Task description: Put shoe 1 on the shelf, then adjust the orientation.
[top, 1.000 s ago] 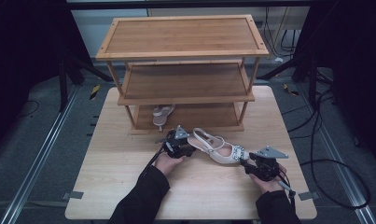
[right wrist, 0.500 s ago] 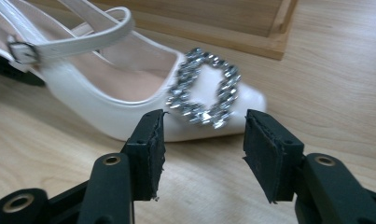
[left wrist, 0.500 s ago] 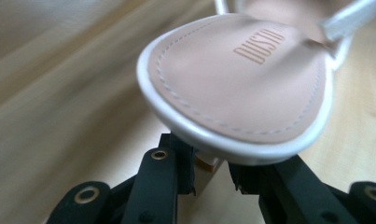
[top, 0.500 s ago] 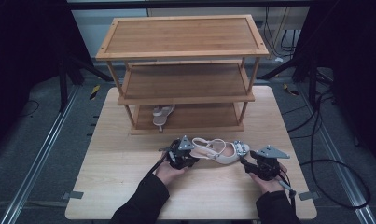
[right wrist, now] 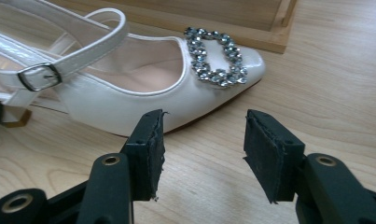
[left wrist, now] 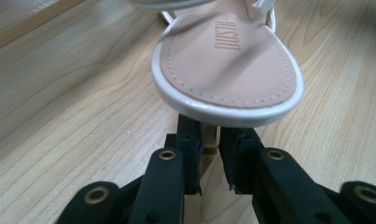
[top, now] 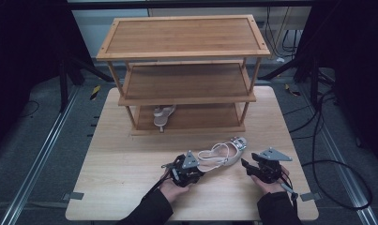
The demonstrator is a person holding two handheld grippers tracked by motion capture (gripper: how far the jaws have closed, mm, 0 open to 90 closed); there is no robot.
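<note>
My left gripper [left wrist: 209, 161] clamps the white shoe's [top: 222, 154] heel, having swung it toward the surface's near edge; my right gripper [right wrist: 202, 156] waits with jaws spread beside its toe; shelving probably follows.

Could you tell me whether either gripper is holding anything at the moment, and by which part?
The left gripper holds the white shoe by its heel. The right gripper is open, holding nothing.
</note>
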